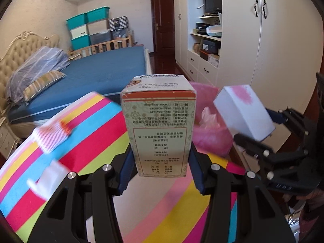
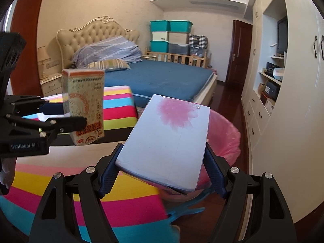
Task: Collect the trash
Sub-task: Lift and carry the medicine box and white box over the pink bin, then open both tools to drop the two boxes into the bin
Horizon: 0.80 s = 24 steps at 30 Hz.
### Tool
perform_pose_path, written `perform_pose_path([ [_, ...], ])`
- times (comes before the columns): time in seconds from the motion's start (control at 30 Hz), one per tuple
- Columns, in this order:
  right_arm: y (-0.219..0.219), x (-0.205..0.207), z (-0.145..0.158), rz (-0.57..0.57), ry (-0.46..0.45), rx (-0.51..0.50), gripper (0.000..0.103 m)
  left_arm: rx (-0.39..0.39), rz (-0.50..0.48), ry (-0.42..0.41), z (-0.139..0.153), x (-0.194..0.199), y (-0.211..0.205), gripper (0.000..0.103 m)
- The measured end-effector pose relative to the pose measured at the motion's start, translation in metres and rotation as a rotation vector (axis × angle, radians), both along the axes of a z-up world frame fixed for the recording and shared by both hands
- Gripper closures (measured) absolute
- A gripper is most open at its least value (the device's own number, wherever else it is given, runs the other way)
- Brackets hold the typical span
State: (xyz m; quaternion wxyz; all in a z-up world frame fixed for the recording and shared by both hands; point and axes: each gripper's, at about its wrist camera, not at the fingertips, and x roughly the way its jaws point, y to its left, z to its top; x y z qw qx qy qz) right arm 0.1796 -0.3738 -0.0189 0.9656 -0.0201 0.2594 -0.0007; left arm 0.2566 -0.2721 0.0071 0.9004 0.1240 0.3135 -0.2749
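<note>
Over the striped table (image 1: 97,133), beside the bed (image 1: 105,70): both grippers are raised, each carrying a box.
Left gripper (image 1: 160,162): fingers closed against the two sides of an upright printed carton (image 1: 160,125), which is lifted clear of the tabletop.
Right gripper (image 2: 162,172): fingers clamped on the sides of a pale box with a pink blotch (image 2: 168,139), tilted, with its far end over the bin.
Bin (image 2: 226,133): lined with a pink bag, standing on the floor just beside the table edge; some crumpled pink material already lies inside, seen in the left view.
Position of carton: near the bin but, judging from both views, over the table edge and not yet over the opening.
Done: both boxes picked up and brought toward the bin.
Left to do: neither box released; each needs to be carried over the opening and let go.
Remaining litter: a red-and-white striped wrapper (image 1: 52,137) and a white scrap (image 1: 48,180) lie on the table, both blurred; they appear to await collection.
Overall progress: judged partway.
</note>
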Motion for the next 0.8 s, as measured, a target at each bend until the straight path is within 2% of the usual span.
perform_pose_path([
  [0.47, -0.063, 0.050, -0.015, -0.074, 0.023, 0.002, 0.031, -0.009, -0.019, 0.040, 0.005, 0.075, -0.081, 0.054],
  [0.73, -0.063, 0.073, -0.026, -0.030, 0.027, -0.004, 0.030, -0.010, -0.029, 0.025, 0.011, 0.092, -0.108, 0.053],
  [0.8, -0.058, 0.074, -0.031, -0.024, 0.027, -0.026, 0.024, -0.003, -0.016, 0.017, 0.011, 0.092, -0.107, 0.050],
])
